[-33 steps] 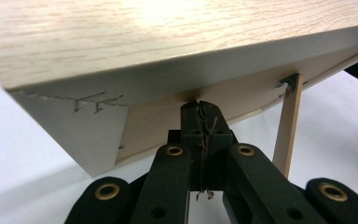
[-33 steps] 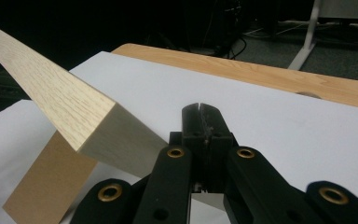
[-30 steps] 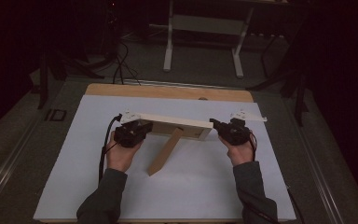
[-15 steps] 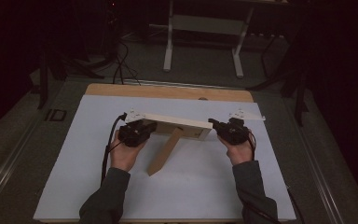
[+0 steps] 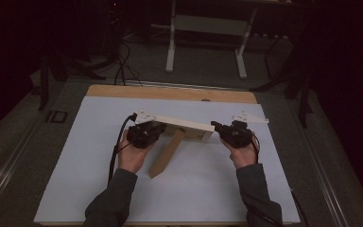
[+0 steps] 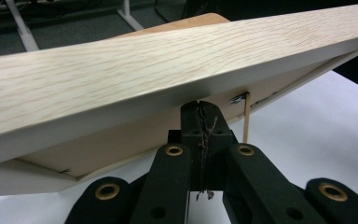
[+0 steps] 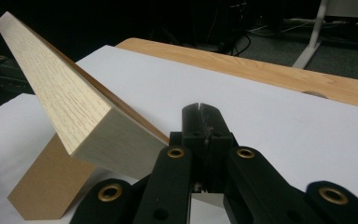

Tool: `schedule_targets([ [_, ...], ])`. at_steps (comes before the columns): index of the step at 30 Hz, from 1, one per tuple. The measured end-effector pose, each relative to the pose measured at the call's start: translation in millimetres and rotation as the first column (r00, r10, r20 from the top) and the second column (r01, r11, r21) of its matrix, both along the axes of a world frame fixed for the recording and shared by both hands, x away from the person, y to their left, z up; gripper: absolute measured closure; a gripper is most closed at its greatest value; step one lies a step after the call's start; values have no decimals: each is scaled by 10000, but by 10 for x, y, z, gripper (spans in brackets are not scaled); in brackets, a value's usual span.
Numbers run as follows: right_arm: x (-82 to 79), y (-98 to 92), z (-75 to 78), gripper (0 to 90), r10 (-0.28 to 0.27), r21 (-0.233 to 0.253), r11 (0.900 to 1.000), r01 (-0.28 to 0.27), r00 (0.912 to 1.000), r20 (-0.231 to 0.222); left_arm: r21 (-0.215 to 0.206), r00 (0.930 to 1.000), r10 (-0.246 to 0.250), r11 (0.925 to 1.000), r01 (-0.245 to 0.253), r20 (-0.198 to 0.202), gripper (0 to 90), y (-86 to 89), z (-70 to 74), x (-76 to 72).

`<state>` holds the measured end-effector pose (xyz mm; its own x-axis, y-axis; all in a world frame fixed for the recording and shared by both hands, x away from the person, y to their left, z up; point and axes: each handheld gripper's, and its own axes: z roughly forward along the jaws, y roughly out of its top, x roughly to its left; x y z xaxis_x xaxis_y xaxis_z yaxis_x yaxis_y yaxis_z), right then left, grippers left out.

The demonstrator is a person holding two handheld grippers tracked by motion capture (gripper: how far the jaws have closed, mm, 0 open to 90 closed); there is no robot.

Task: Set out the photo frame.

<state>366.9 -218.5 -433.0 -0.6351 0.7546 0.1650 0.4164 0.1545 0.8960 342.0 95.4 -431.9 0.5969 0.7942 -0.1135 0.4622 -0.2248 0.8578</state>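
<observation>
White sheet [image 5: 123, 189] covers table [image 5: 170, 92]; frame [image 5: 184, 124] stands mid-table on brown stand [image 5: 166, 153]. Left gripper [image 6: 199, 108] and right gripper [image 7: 199, 112]: jaws together, apparently pinching frame's ends.

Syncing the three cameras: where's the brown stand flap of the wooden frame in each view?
High view: brown stand flap at centre, slanting from the wooden frame down to the white sheet.
Left gripper view: not in it.
Right gripper view: bottom left, under the frame's end.
Shared landmark: the frame's pale oak edge.
</observation>
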Motion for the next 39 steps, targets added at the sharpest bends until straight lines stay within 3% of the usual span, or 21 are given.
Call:
schedule_targets([
  [28,-46,32,-4,900,142,-118,9998,-142,9999,43,441,9980,-615,9972,610,107,898,-277,16,-4],
  [39,-64,48,-3,900,174,-196,9997,-173,9998,87,538,9979,-634,9966,627,108,897,-321,7,0],
])
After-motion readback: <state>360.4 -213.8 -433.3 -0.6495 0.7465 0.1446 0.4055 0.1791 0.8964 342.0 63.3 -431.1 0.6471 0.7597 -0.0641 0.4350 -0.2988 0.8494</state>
